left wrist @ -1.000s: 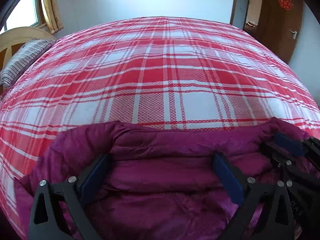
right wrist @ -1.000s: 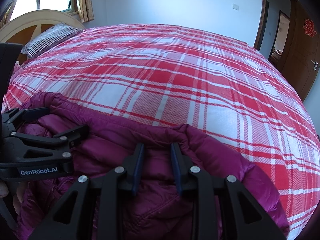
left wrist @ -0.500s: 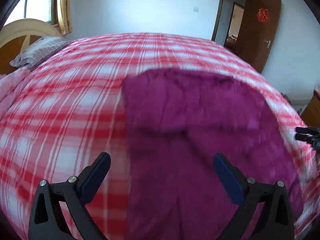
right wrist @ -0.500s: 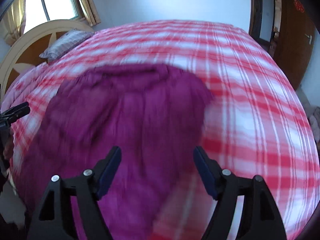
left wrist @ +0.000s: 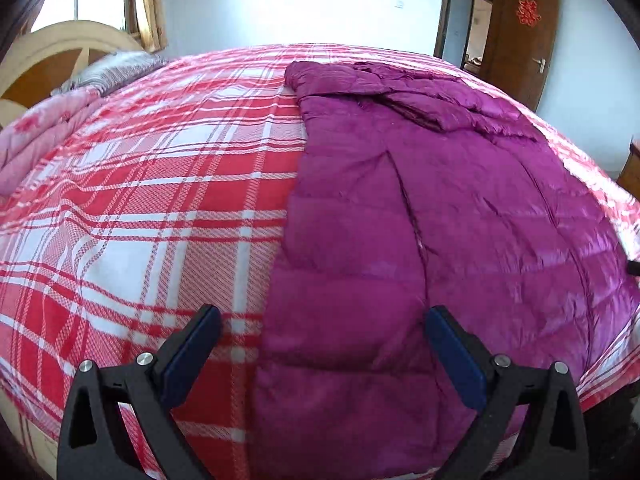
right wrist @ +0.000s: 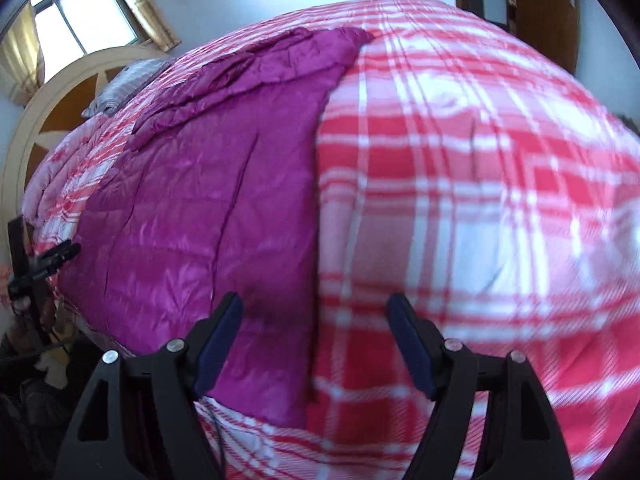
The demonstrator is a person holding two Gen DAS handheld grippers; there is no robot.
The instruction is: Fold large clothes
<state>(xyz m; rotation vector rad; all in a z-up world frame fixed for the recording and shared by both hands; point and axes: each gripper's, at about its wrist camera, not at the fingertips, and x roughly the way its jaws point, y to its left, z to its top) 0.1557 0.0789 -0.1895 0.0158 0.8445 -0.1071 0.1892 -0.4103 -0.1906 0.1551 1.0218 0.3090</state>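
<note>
A large magenta padded coat [left wrist: 440, 216] lies spread flat on the red-and-white plaid bed [left wrist: 160, 200], its far end doubled over into a rumpled fold. My left gripper [left wrist: 320, 332] hangs open above the coat's near left edge, nothing between its blue pads. In the right wrist view the same coat [right wrist: 208, 200] fills the left half. My right gripper [right wrist: 316, 320] stands open over the coat's near right edge and the bedspread [right wrist: 480, 220], empty. The left gripper [right wrist: 56, 258] shows at the far left edge there.
A curved wooden headboard [left wrist: 60, 52] and a striped pillow [left wrist: 116, 66] stand at the bed's far left. A brown door [left wrist: 524, 36] stands open at the back right. A folded pink quilt [left wrist: 36, 136] lies along the left side.
Both grippers pulled back toward the near edge. The right gripper, shut on the coat's edge a second ago, let go and opened. The coat now lies spread out, far end folded over.
</note>
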